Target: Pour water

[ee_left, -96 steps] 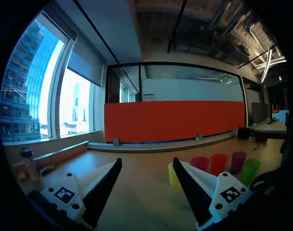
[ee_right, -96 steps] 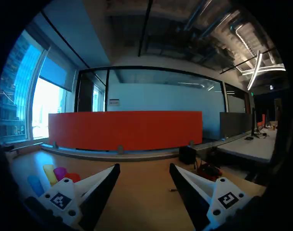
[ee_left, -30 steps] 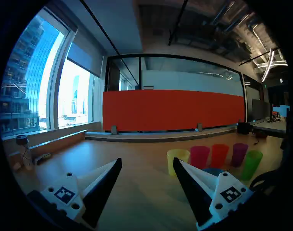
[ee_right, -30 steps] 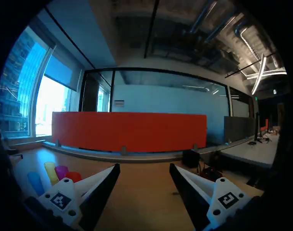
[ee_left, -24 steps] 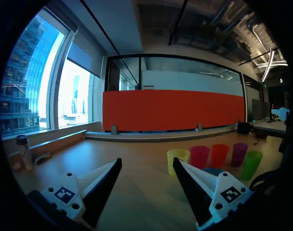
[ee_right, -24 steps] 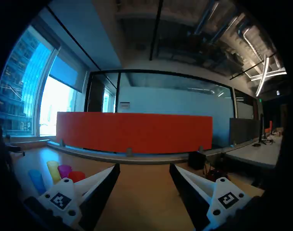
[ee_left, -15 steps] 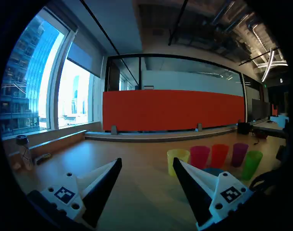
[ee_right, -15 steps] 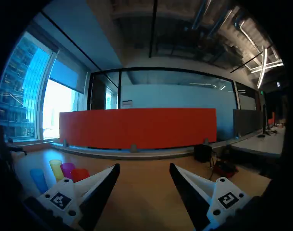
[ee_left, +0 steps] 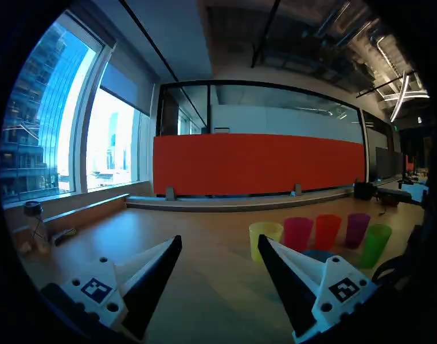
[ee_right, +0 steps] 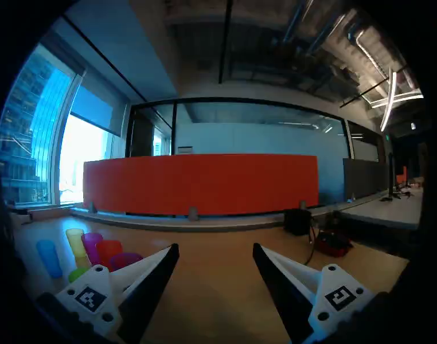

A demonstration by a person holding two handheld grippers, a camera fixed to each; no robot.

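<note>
A row of coloured cups stands on the wooden table, just ahead and right of the left gripper, which is held level, fingers wide apart and empty. The right gripper is also level, wide open and empty, with the cups low on its left.

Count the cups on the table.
6: yellow cup, pink cup, orange cup, purple cup, green cup in a row; blue cup mostly hidden behind the left gripper. Others may be hidden.
</note>
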